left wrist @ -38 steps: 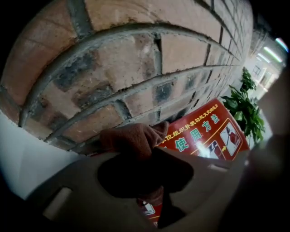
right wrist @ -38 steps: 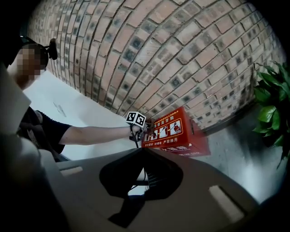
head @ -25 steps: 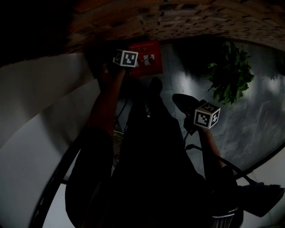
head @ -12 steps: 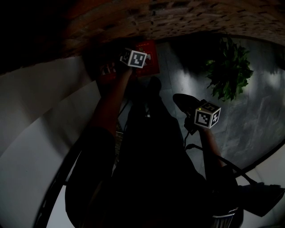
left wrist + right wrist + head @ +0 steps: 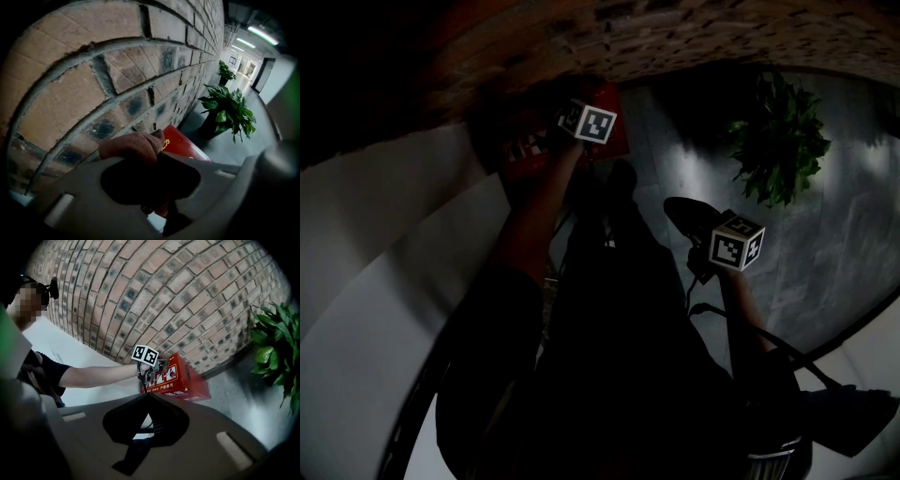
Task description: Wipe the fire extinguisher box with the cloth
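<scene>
Brick wall (image 5: 93, 70) behind; left claw (image 5: 157, 161) clenching cloth (image 5: 133, 146) at fire extinguisher box (image 5: 180, 378) top; right claw (image 5: 147, 394) closed, empty. Wiping likely part-done.

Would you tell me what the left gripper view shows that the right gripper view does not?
Only the left gripper view: the cloth clamped in the left gripper, and a lit corridor. Only the right gripper view: the person's arm and the right gripper, shut and empty. Both: the red fire extinguisher box, the brick wall and a plant.
</scene>
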